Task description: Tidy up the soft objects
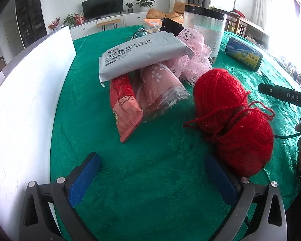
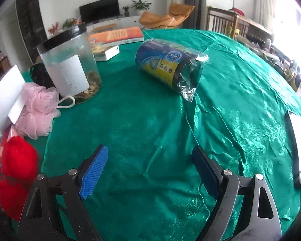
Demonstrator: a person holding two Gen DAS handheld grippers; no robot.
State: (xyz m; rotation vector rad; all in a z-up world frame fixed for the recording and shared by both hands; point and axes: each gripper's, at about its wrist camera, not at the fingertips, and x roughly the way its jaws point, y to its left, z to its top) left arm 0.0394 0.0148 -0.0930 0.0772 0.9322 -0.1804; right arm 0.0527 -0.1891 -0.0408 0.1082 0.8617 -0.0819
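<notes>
Here, the left gripper (image 1: 150, 172) hangs over the green tablecloth (image 1: 150, 200) with its blue-padded jaws wide apart and nothing between them; the red yarn ball (image 1: 232, 120) lies just beside its right-hand finger, close enough that I cannot tell whether they touch, with loose strands trailing off to the left. Beyond it the soft things sit in a heap: a grey wipes pack (image 1: 144, 57) rests tilted on top of a red-and-pink packet (image 1: 124, 108) and a clear bag of pink cloth (image 1: 160, 88), and the pink mesh sponge (image 1: 190, 60) is pressed in behind them, near the black-lidded plastic jar (image 1: 205, 30). A white board (image 1: 30, 92) stands along the left edge of the cloth, walling in that side. The right gripper (image 2: 150, 170) also has its jaws standing well apart over bare cloth, holding nothing. Ahead of it, well apart, the roll of dark bags in a blue and yellow wrapper (image 2: 168, 64) lies on its side, with open cloth between. To its left are the jar, the sponge with its white loop, and the yarn at the frame's edge. Books (image 2: 118, 36) lie at the far side, and a white flat object (image 2: 299, 150) lies at the right edge.
</notes>
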